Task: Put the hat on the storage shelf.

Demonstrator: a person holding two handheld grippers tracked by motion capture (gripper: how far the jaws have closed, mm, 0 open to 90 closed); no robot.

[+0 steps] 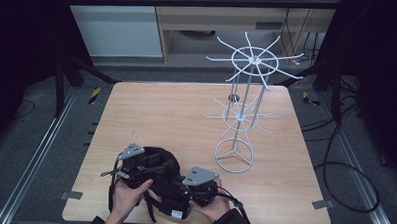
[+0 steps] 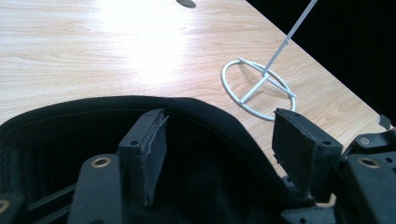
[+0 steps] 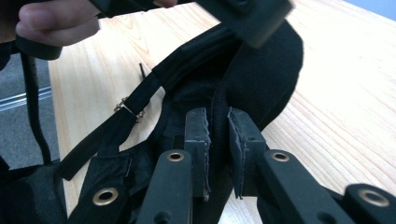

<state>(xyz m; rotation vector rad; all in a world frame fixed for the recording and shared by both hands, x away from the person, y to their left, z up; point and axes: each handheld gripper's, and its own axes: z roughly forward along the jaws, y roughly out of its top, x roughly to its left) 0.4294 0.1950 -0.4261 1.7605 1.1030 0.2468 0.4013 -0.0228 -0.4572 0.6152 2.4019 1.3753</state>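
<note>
The left tongs (image 1: 134, 162) stand apart, one jaw inside the black bag (image 1: 157, 158) and one outside its rim. The right tongs (image 1: 184, 184) are clamped on the bag's edge. The bag lies on the counter (image 1: 176, 111); beyond the tongs stands a white rack (image 1: 244, 106).

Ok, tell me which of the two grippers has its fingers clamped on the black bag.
The right gripper: its fingers pinch a fold of the black bag between them. The left gripper has its fingers spread wide over the bag's rim.
</note>
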